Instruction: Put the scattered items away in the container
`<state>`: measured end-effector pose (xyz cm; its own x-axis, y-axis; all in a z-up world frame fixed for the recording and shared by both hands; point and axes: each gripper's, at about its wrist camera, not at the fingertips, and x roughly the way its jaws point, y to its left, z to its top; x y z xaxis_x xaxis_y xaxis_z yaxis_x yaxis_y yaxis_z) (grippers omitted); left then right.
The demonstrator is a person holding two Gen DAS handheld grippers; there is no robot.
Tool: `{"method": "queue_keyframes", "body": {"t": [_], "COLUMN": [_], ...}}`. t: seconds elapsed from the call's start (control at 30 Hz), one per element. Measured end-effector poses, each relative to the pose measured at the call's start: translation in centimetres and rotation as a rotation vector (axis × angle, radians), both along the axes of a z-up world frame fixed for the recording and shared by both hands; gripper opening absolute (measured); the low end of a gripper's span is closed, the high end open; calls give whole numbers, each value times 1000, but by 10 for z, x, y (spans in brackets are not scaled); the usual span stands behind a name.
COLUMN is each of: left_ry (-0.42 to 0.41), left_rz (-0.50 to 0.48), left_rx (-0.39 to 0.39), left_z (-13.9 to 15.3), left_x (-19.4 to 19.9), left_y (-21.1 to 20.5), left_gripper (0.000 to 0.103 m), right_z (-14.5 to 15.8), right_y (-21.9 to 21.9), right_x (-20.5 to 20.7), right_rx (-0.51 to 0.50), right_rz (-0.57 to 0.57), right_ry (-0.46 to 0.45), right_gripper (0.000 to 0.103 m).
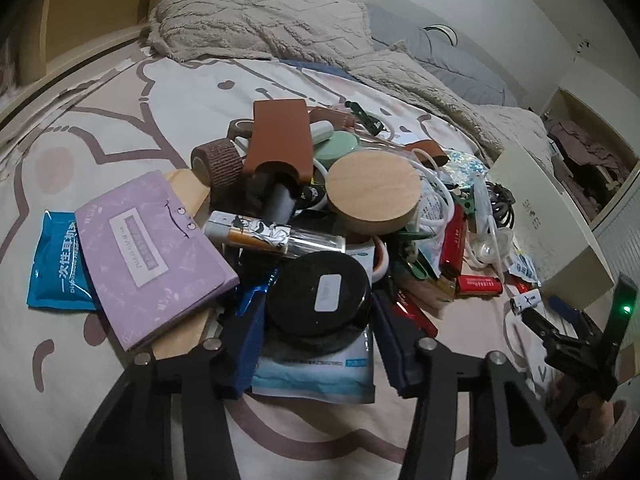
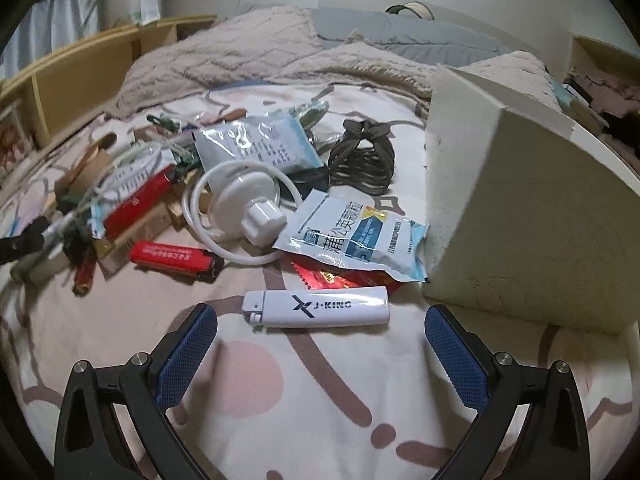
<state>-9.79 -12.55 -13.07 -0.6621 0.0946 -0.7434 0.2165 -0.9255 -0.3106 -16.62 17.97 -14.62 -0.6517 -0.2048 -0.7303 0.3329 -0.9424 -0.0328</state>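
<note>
The left gripper has its blue pads on both sides of the black round tin, and they seem to press on it, at the near edge of the pile on the bed sheet. The right gripper stands wide open, with nothing held, just before the white lighter. The cream box stands to the right of it.

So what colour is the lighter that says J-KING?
White, with dark lettering; clearest in the right wrist view.
</note>
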Motion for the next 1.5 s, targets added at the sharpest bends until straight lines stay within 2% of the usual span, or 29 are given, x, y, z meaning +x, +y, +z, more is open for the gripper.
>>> {"method": "queue_keyframes", "body": {"t": [0.13,0.33,0.37,0.4,0.57,0.77,1.0,1.23,1.33,1.4,1.5], "left_ry": [4,25,34,44,108,136,121,29,-3,-6,-14], "left_rz": [0,-20,-29,-39,-111,-259,-431,-513,-510,-497,-484], "left_rx": [5,-22,-25,-31,-68,-59,-137,-184,-169,-121,-32], "left_z": [0,4,5,7,17,19,13,-8,-15,-16,-17], "left_x": [1,5,5,6,11,13,16,13,11,10,10], "left_y": [0,6,8,11,28,58,101,126,125,119,112], "left_gripper": [51,51,51,51,51,51,51,51,51,51,59], "right_z": [-9,-8,-7,-7,-5,-3,-2,0,-2,-2,-3], "right_y": [-6,-7,-8,-9,-12,-13,-20,-23,-22,-21,-20], "right_x": [-8,-8,-7,-6,1,10,30,43,42,41,40], "right_rx": [25,42,38,38,55,22,-15,-37,-48,-59,-69], "right_rz": [25,18,29,38,46,57,95,111,109,109,109], "right_ry": [-48,-52,-51,-53,-40,-69,-94,-101,-113,-116,-127], "right_gripper": [103,101,86,80,80,80,80,80,80,80,80]}}
